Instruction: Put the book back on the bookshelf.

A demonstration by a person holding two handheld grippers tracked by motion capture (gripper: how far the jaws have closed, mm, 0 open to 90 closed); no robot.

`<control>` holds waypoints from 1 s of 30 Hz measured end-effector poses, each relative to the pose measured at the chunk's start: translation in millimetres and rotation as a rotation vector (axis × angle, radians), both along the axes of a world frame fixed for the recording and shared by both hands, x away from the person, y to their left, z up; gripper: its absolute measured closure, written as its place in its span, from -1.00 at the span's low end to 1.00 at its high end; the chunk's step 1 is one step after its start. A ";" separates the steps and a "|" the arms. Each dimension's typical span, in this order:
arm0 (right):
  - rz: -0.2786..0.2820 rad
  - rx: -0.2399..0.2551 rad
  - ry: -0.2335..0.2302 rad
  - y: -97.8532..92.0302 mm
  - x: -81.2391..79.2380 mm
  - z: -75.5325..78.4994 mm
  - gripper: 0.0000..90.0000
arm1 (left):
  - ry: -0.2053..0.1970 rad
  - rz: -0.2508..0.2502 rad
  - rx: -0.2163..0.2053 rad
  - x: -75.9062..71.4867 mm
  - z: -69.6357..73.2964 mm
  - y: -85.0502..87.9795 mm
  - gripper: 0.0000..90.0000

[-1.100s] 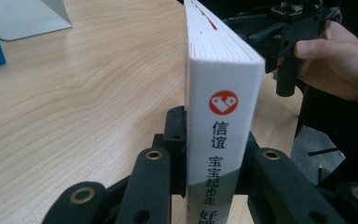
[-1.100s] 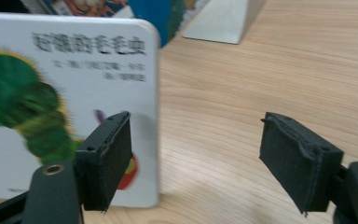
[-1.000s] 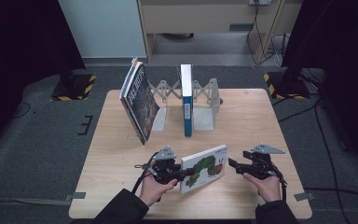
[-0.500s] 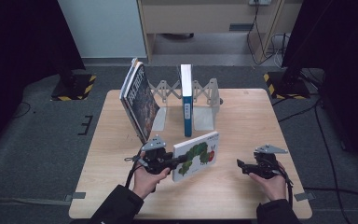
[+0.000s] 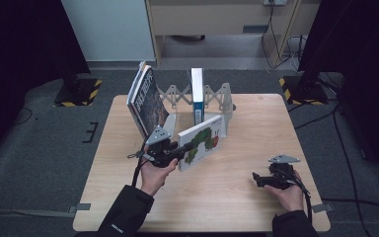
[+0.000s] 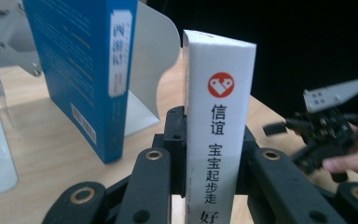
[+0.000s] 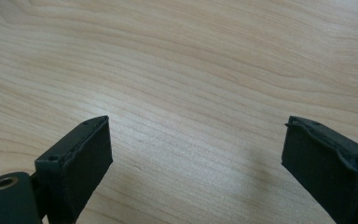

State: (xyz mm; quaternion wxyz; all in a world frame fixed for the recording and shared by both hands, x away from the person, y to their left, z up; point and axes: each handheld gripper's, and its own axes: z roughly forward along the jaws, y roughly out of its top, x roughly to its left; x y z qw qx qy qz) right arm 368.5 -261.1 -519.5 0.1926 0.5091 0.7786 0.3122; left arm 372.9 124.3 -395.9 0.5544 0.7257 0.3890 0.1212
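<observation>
High view: fixed above the person's side, faces forward and down, far enough to take in the whole light wooden table (image 5: 237, 197). Left gripper view: close, level along the tabletop, facing the upright blue book (image 6: 81, 70); both views share that book (image 5: 197, 94) and the black right gripper (image 6: 326, 135) (image 5: 264, 178). Right gripper view: very close, tilted down at bare tabletop (image 7: 191, 84).

Glossy white book (image 5: 200, 142), matt wooden table (image 5: 256, 128)
</observation>
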 end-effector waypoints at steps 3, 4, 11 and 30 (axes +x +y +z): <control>0.000 -0.018 0.009 -0.1 0.6 -2.4 -0.82 | -0.021 0.018 0.022 5.5 0.9 -8.2 0.66; 0.001 -0.023 0.017 -0.2 0.6 -2.9 -0.82 | -0.025 0.024 0.030 6.8 0.9 -10.4 0.66; 0.020 -0.053 0.049 1.1 1.3 -7.1 -0.83 | -0.049 0.063 0.065 19.3 -4.6 -28.6 0.66; 0.022 -0.031 0.045 1.1 1.8 -11.4 -0.87 | -0.103 0.168 0.074 50.2 -13.4 -62.6 0.66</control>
